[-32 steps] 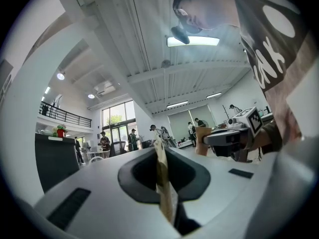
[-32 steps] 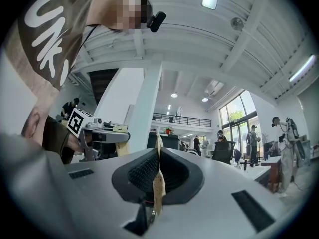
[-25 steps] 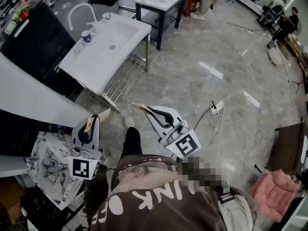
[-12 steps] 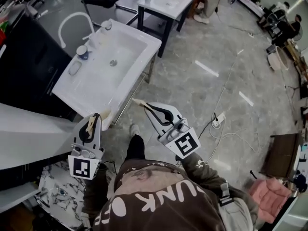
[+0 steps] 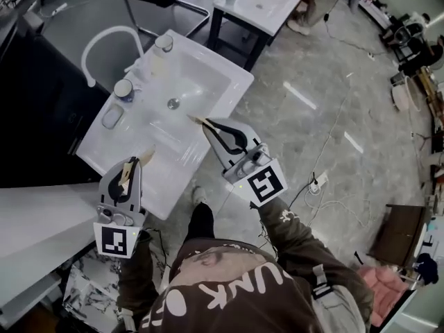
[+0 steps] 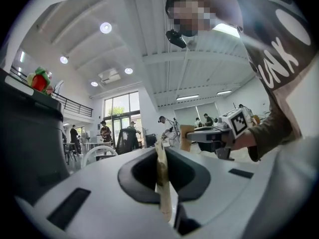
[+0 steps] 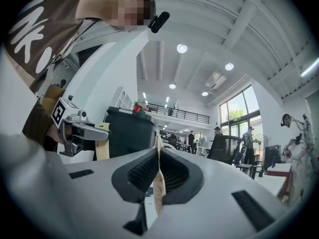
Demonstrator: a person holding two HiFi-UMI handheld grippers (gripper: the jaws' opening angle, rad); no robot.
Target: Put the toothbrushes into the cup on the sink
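The left hand-held gripper (image 5: 132, 165) is pinched tight on the left toothbrush (image 6: 163, 188), a thin tan strip that I take to be a wooden handle. It runs along the seam of the jaws and pokes out past their tips. The right hand-held gripper (image 5: 206, 123) is clamped in the same way on the right toothbrush (image 7: 158, 183), with its end sticking out ahead over the basin of the sink (image 5: 208, 75).

The cup (image 5: 125, 89), pale with a blue band, stands on the sink's rim beside the foot of the white faucet (image 5: 104, 44), with a soap dish (image 5: 111, 116) just on the near side of it. A second pale container (image 5: 164, 44) sits at the far corner, well apart.

In the head view the cup lies almost straight ahead of the left hand-held gripper, along the line it points. From the right one it lies off to the left and a little farther on, across the basin. The two look about equally near, but the left is better lined up.

Both handles lie roughly level, so each would likely need tipping end-down over the cup's mouth before release; the soap dish is the thing to clear on the left's path
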